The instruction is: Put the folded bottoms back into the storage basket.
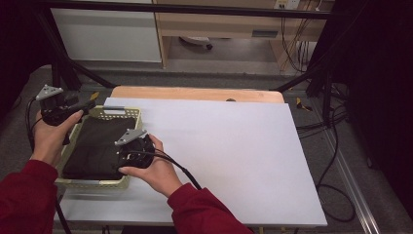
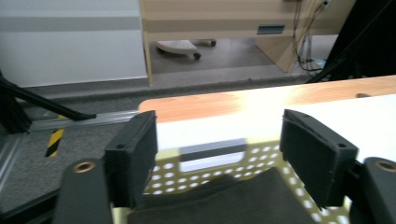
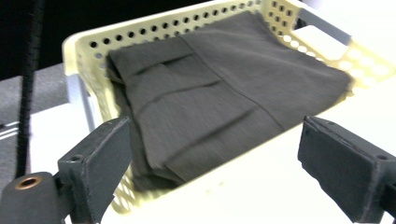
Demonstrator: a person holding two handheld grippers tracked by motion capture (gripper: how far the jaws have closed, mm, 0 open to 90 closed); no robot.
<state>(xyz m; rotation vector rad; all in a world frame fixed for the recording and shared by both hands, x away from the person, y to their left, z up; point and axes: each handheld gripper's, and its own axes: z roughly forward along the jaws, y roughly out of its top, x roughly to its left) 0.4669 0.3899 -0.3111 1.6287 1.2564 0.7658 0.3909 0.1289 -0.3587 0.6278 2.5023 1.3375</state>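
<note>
Folded dark grey cloth (image 1: 100,146) lies inside a pale yellow perforated plastic basket (image 1: 127,115), filling most of it — its folds and a seam show plainly in the right gripper view (image 3: 205,98). Largest of all is the desk, a wooden top covered by a white sheet (image 1: 219,146); the basket (image 3: 88,46) stands at its left edge, toward the near left corner, and its slotted handle wall shows in the left gripper view (image 2: 212,161) with the cloth (image 2: 233,200) just below.

The right gripper (image 1: 132,151), held in the right hand (image 1: 156,170), hangs over the basket's right rim — its jaws stand wide apart with nothing pressed between them, the cloth lying beyond them. The left gripper (image 1: 90,105), in the left hand (image 1: 51,134), sits at the basket's far left corner, pointing toward the far edge of the desk; its jaws too are spread and empty.
</note>
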